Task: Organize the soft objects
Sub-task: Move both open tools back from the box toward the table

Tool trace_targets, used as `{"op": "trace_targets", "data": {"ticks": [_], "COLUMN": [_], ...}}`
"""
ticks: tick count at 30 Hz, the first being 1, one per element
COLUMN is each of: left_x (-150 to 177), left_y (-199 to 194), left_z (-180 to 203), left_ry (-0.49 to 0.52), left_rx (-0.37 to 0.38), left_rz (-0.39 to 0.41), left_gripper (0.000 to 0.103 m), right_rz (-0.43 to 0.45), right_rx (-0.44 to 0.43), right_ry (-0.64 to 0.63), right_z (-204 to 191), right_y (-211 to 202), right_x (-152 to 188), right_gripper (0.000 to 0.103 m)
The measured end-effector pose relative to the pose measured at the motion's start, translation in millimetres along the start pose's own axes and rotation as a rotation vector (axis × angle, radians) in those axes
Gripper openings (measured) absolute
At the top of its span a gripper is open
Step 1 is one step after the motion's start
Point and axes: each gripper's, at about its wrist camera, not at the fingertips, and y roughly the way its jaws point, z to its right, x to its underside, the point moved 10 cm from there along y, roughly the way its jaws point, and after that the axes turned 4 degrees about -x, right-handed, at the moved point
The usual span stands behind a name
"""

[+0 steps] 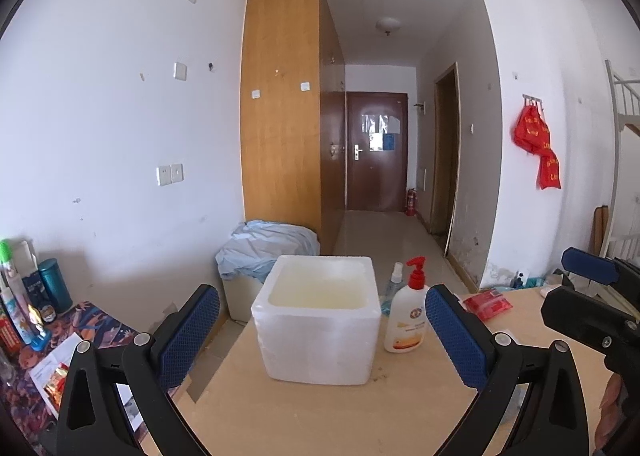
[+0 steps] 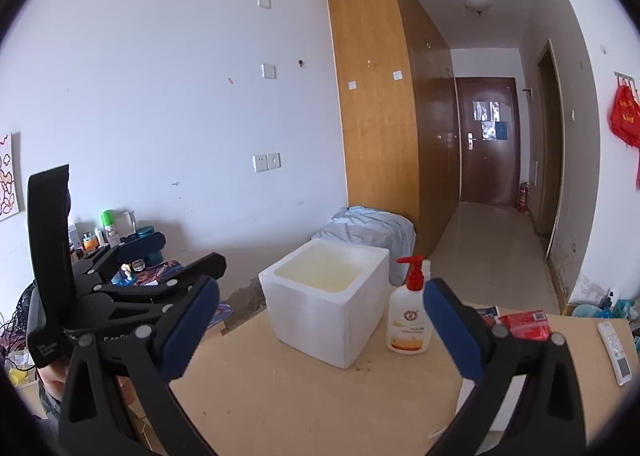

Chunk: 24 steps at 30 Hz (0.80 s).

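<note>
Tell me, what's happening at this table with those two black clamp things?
A person holds a grasping tool in each hand above a wooden table. The left tool and the right tool are both open and hold nothing. They face an empty white foam box, with a red-pump lotion bottle and a red soft packet to its right. Nothing has been picked up yet.

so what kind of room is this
Probably a small flat or dorm room: a tall wooden wardrobe, a hallway to the front door, and a table with a lotion bottle.
</note>
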Motion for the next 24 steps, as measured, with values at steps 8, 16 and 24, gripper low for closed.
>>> {"op": "trace_targets", "data": {"ticks": [8,16,24], "left_x": [2,25,59], "left_y": [-37,-64,-65], "left_z": [4,19,22], "left_ry": [0.001,0.012,-0.03], "left_rx": [0.024,0.069,0.109], "left_rz": [0.038,0.054,0.05], "left_gripper": [0.103,0.103,0.103], "right_rz": [0.032,0.059,0.054], "right_rx": [0.0,0.011,0.062], "right_ry": [-0.006,-0.006,0.014], "right_z": [-13,-21,-13], "right_y": [-31,-57,-74], "right_x": [9,27,59], "right_gripper": [0.103,0.103,0.103]}}
